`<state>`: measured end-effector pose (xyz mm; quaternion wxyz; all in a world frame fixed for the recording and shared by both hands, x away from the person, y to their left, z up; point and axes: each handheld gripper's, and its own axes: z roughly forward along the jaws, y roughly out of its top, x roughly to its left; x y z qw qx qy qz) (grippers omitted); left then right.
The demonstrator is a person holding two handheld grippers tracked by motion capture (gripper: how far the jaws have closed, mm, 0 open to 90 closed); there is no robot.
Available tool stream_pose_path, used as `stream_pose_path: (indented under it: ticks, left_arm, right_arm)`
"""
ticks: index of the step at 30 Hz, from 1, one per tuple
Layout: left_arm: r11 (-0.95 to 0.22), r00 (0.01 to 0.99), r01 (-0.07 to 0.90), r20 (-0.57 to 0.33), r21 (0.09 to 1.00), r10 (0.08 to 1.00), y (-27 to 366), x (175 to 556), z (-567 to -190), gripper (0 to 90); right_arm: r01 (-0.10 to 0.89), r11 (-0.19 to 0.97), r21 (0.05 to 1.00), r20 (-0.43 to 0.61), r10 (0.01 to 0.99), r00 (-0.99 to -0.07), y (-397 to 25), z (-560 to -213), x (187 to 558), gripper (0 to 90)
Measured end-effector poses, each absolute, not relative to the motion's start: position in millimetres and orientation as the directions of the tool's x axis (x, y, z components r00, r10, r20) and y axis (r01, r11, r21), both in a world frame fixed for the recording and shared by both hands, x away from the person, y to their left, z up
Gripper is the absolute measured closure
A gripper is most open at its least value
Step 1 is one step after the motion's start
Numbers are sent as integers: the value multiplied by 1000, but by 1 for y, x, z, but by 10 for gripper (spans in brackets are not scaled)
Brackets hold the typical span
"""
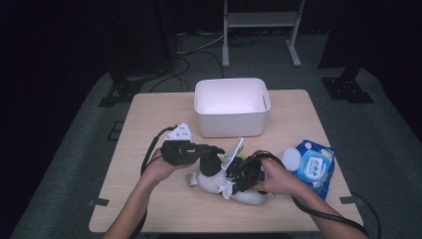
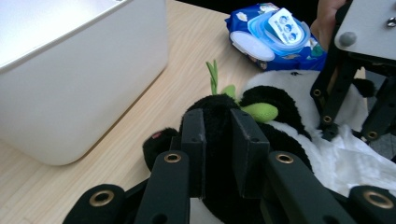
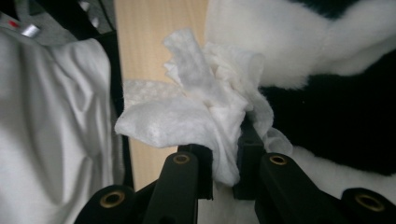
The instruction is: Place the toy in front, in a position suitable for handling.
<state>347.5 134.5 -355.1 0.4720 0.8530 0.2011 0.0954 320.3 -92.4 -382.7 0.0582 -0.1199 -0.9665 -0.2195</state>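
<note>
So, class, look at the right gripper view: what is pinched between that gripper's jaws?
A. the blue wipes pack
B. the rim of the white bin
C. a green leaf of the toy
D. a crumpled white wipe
D. In the right gripper view the right gripper has its jaws closed on a crumpled white wipe, held against the black and white plush panda.

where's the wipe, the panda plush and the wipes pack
wipe point(image 3: 196, 107), right gripper view, on its bunched middle above the jaws
panda plush point(image 2: 275, 100), left gripper view, on its black fur
wipes pack point(image 1: 314, 168), high view, on its lid label
</note>
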Motion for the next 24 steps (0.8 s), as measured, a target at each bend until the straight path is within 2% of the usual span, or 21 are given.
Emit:
stream_pose_path:
  ticks: [8,17,24]
  left_arm:
    - [-475,901,252,-25,843,433,141,342,-359,761]
    - [-472,917,255,-56,844,395,145,329,-367,735]
    - [-503,936,244,-64,829,347,148,320,-369,711]
  right_arm:
    - [262,884,388,67,256,-964,-97,-389,332,806]
    - [280,841,463,142,241,-960,-110,-376,326,799]
    - [291,787,545,112,276,-955,-124,-347,334,794]
